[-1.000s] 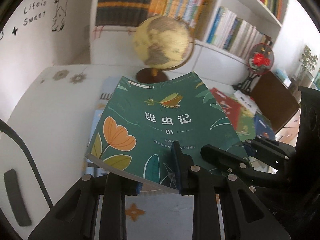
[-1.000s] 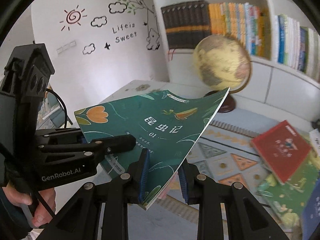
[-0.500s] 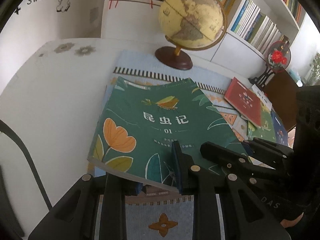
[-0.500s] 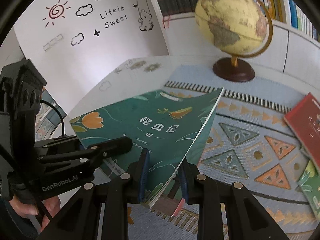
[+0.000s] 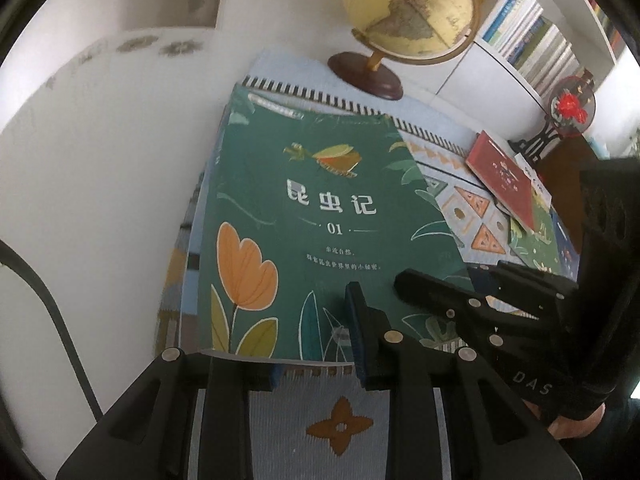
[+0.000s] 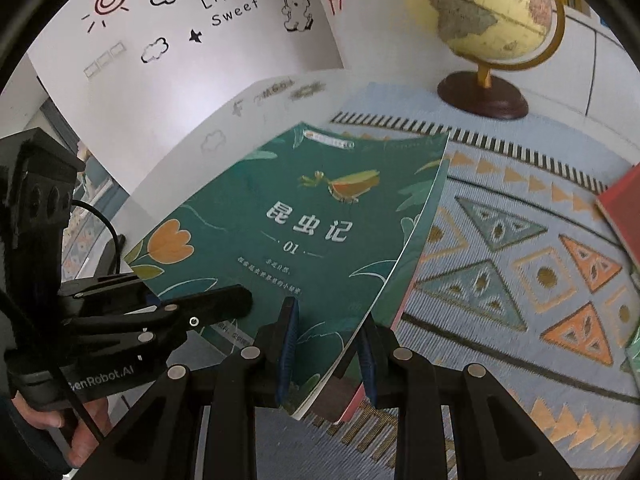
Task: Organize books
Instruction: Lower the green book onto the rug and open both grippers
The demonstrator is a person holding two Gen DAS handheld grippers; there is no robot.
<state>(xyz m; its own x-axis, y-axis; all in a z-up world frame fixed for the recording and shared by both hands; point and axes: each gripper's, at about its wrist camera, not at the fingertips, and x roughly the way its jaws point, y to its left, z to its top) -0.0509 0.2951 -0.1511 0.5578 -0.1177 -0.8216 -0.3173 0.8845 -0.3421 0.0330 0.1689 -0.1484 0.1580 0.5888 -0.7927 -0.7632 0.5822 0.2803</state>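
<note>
A green book (image 5: pixel 320 216) with an orange flower and white title lies nearly flat over a low stack of other books, whose blue edges (image 5: pixel 200 208) show at its left. My left gripper (image 5: pixel 314 340) holds the book's near edge, one finger under it and one on top; its jaws are opening. My right gripper (image 6: pixel 328 320) is shut on the near right corner of the green book (image 6: pixel 288 216), with a pink book edge (image 6: pixel 356 400) just below. Each gripper shows in the other's view: the right gripper (image 5: pixel 440 292) and the left gripper (image 6: pixel 224 300).
A patterned mat (image 6: pixel 520 280) covers the white table (image 5: pixel 100 160). A globe (image 5: pixel 408 4) stands behind the book. A red book (image 5: pixel 500 176) and other loose books lie to the right. Bookshelves (image 5: pixel 532 40) and a red flower ornament (image 5: pixel 572 106) stand at the back right.
Both grippers have come down with the green book, from raised in front of the globe to low over the stack on the mat. The book now lies flatter.
</note>
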